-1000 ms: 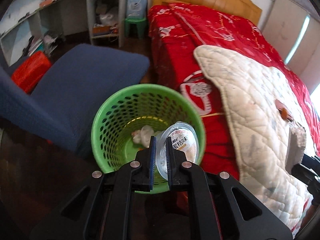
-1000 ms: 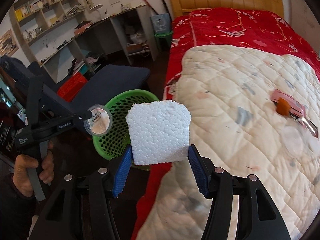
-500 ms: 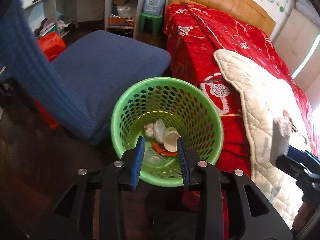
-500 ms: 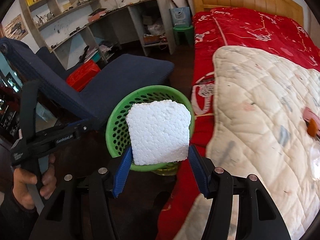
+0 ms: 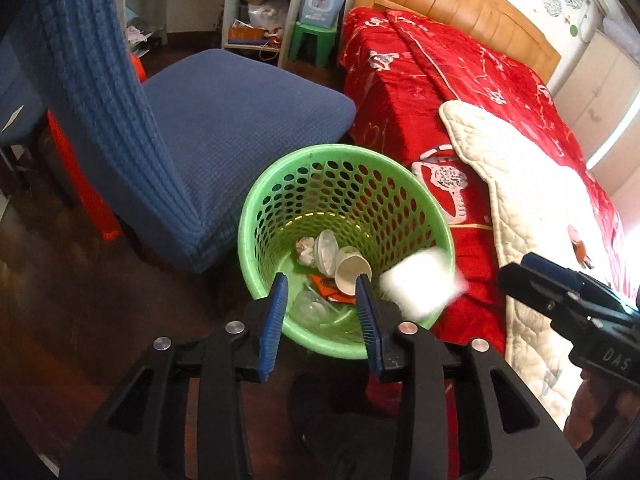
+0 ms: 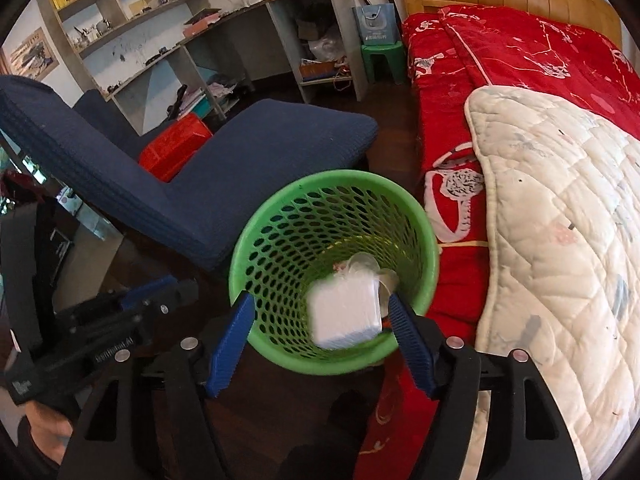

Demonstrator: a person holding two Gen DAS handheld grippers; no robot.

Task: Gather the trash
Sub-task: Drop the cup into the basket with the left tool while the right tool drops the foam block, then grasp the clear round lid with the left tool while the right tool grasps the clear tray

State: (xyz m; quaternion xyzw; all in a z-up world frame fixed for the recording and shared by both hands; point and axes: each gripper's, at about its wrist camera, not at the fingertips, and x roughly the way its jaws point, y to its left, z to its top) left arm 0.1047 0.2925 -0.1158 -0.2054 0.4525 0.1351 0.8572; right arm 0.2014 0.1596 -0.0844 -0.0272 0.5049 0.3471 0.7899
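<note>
Bright daylight from the right, quilt (image 5: pixel 532 216) glaring near-white, floor (image 5: pixel 80 300) dim and shadowed, foam block (image 6: pixel 346 312) motion-blurred in both views — the rest fairly sharp, strong fisheye bending, black vignette at the corners

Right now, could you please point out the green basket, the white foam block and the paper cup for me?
green basket (image 6: pixel 320 178), right wrist view, far rim.
white foam block (image 6: pixel 346 314), right wrist view, blurred top face.
paper cup (image 5: pixel 352 270), left wrist view, open mouth, inside the basket.
</note>
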